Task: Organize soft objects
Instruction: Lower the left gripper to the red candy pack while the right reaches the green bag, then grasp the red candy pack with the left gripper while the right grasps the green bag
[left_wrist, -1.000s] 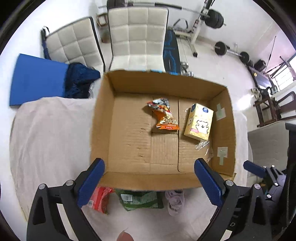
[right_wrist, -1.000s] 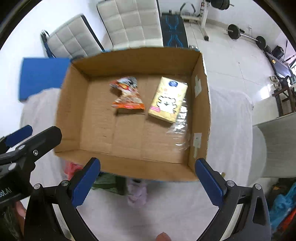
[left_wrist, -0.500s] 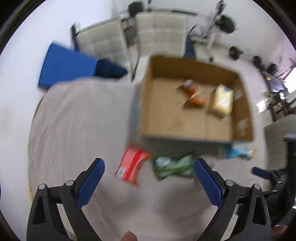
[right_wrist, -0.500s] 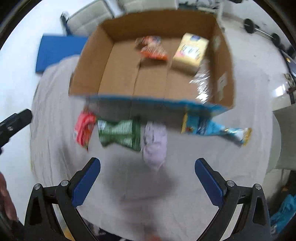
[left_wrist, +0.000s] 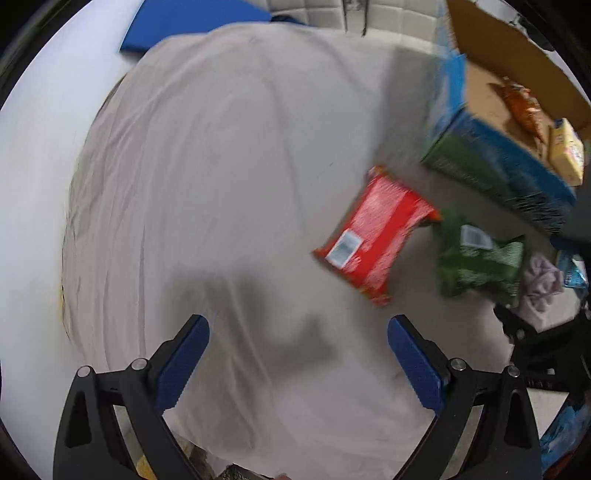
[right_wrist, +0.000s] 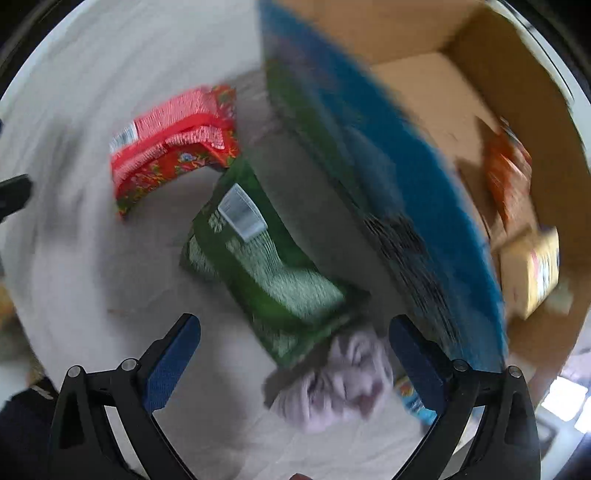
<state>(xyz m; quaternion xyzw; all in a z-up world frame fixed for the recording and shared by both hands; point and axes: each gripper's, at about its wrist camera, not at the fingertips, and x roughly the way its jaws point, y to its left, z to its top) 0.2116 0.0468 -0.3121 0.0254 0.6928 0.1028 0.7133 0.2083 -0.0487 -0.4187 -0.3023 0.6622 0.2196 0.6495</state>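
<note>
A red packet (left_wrist: 373, 232) (right_wrist: 173, 144), a green packet (left_wrist: 476, 258) (right_wrist: 266, 266) and a crumpled lilac cloth (left_wrist: 541, 284) (right_wrist: 340, 380) lie on the cloth-covered table in front of an open cardboard box (left_wrist: 495, 55) (right_wrist: 417, 33). The box holds an orange snack bag (left_wrist: 524, 110) (right_wrist: 508, 173) and a yellow tissue pack (left_wrist: 565, 155) (right_wrist: 532, 269). My left gripper (left_wrist: 297, 365) is open and empty, low over bare cloth left of the red packet. My right gripper (right_wrist: 293, 365) is open and empty, just above the green packet and the lilac cloth.
A blue packet (left_wrist: 572, 269) (right_wrist: 410, 402) lies beside the lilac cloth by the box's blue printed outer wall (right_wrist: 388, 184). A blue mat (left_wrist: 192, 18) and white chairs (left_wrist: 314, 9) stand beyond the table. The right gripper's body (left_wrist: 543, 350) shows at the right edge.
Both grippers have dropped from above the box to low over the table in front of it. The left swung left; the right closed in on the green packet and lilac cloth.
</note>
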